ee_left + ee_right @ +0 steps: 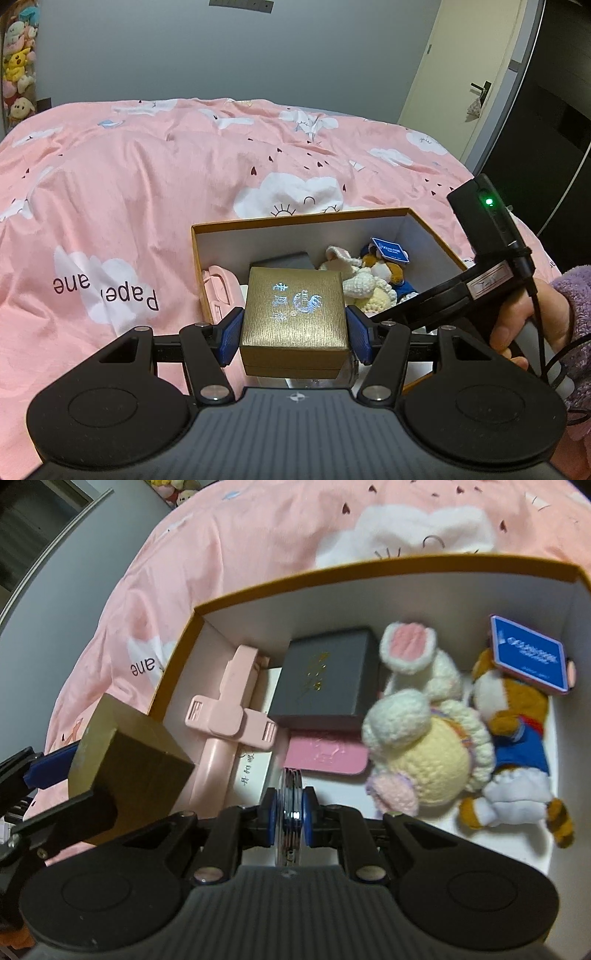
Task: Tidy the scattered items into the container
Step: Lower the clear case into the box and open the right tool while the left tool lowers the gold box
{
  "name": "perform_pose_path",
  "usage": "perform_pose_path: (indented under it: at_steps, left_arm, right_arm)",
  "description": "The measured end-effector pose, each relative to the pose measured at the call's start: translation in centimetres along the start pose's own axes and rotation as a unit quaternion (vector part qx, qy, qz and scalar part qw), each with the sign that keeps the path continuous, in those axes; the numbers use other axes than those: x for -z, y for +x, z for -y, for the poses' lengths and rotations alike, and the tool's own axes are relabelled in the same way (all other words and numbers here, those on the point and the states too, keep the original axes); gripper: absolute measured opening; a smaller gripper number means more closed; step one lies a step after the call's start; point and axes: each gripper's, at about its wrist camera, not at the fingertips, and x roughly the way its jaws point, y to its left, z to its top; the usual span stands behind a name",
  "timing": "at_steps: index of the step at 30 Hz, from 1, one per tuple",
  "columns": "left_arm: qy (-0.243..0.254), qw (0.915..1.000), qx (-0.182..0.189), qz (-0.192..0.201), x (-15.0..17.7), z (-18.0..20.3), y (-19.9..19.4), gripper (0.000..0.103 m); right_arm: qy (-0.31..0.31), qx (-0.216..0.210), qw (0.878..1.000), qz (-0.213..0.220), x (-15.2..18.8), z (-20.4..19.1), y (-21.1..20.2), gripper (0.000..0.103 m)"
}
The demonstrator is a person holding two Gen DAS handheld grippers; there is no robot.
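Both items should go down slowly into free spots of the cardboard box (369, 566) on the bed (129, 206), without pressing the toys. The left gripper (294, 334) is clamped on a gold gift box (295, 314), square with a fine ribbed lid and shiny print, above the box's near edge. The right gripper (291, 814) is closed on a thin round shiny disc (291, 794) (seen edge-on), over the box floor beside the crocheted bunny (417, 738).

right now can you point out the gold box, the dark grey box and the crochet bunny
gold box (294, 308): left wrist view, on its textured lid, near the printed logo.
dark grey box (327, 674): right wrist view, middle of its lid, by the gold lettering.
crochet bunny (430, 760): right wrist view, on its pale yellow body.
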Motion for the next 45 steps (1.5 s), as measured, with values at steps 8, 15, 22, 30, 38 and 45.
perform_pose_path:
  at_steps: [8,15,22,30,38,45]
  left_arm:
    - [-0.003,1.0000,0.004,-0.005,0.3,-0.2,0.9,0.068]
    - [-0.003,0.9999,0.008,-0.006,0.5,-0.2,1.1,0.068]
    - [-0.005,0.9999,0.006,-0.009,0.6,-0.4,1.1,0.068]
    - [-0.004,0.9998,0.012,-0.014,0.6,-0.6,1.2,0.068]
    - [-0.014,0.9989,0.030,-0.032,0.4,0.0,2.4,0.068]
    - [-0.037,0.9976,0.022,-0.054,0.7,1.1,4.4,0.068]
  right_arm:
    - [0.016,0.018,0.999,-0.030,-0.4,0.7,1.2,0.018]
    - [0.017,0.069,0.996,-0.055,-0.6,1.1,1.2,0.025]
    - [0.013,0.080,0.993,-0.084,-1.1,0.2,2.6,0.030]
    - [-0.005,0.106,0.990,-0.095,-1.5,-0.6,3.3,0.033]
    - [-0.034,0.116,0.990,-0.067,-0.7,-0.3,1.2,0.030]
    - [-0.086,0.103,0.990,-0.045,1.0,0.3,-1.7,0.029]
